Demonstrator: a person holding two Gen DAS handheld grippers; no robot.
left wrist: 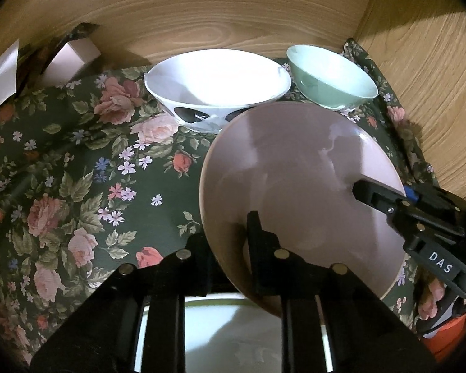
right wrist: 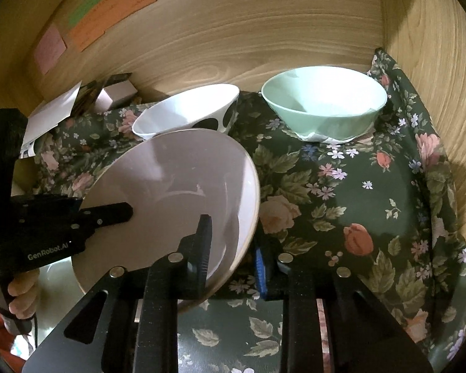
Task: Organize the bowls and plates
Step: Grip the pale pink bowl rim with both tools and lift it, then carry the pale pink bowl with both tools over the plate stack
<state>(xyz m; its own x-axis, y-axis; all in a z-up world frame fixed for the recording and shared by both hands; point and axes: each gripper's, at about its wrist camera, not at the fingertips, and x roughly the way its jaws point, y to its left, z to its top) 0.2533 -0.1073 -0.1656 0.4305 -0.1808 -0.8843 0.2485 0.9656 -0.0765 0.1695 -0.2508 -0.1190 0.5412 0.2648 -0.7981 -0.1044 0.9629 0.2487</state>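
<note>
A pink plate (left wrist: 295, 180) (right wrist: 171, 192) is held tilted over the floral cloth (left wrist: 77, 171) (right wrist: 357, 205), gripped from two sides. My left gripper (left wrist: 226, 233) (right wrist: 125, 213) is shut on its near-left rim, one finger on top and one underneath. My right gripper (right wrist: 233, 236) (left wrist: 362, 191) is shut on the opposite rim, its blue-padded finger below the plate. Behind the plate stand a white bowl with black spots (left wrist: 217, 84) (right wrist: 186, 108) and a pale green bowl (left wrist: 329, 77) (right wrist: 323, 102), both upright on the cloth.
Wooden walls (left wrist: 233, 15) (right wrist: 435, 62) close in the back and right side. A small box (left wrist: 74, 56) and papers (right wrist: 52, 108) sit at the back left. A white dish (left wrist: 233, 326) lies beneath the left gripper. Coloured notes (right wrist: 108, 9) stick to the back wall.
</note>
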